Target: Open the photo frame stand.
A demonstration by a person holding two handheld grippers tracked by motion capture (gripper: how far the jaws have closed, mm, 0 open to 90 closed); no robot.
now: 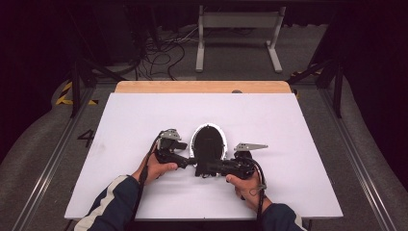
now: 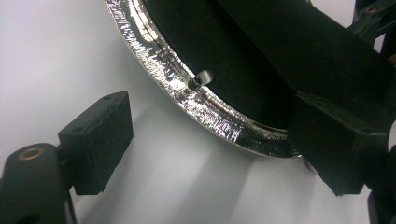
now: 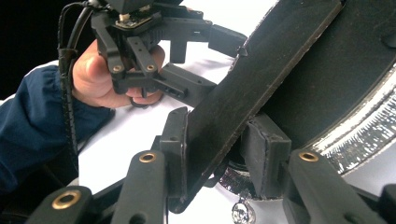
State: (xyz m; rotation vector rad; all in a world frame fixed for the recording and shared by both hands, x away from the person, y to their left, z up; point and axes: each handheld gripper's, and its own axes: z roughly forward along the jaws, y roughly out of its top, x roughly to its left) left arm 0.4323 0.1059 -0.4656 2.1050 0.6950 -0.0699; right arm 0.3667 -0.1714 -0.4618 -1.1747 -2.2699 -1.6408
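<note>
High view shows a black oval object with a shiny silver rim [image 1: 209, 143] lying on the white table [image 1: 298, 192], a little nearer to the near edge than to the far one, about midway between the left and right edges. A flat black strap or flap [image 3: 261, 70] rises from it. This strap looks thin and flexible, while the rimmed body [image 3: 359, 126] seems stiff and rather light; the glossy rim [image 2: 187, 93] is judged slippery, so the strap is the better place to be gripped. The right tool [image 3: 219, 158] is closed narrowly on this strap, whose edge is pressed between both pads. The left tool [image 2: 224, 149] is held wide, one pad on the bare table, the other over the rim, nothing being clamped. Both forearms are kept low, and the tools are pointed toward each other.
</note>
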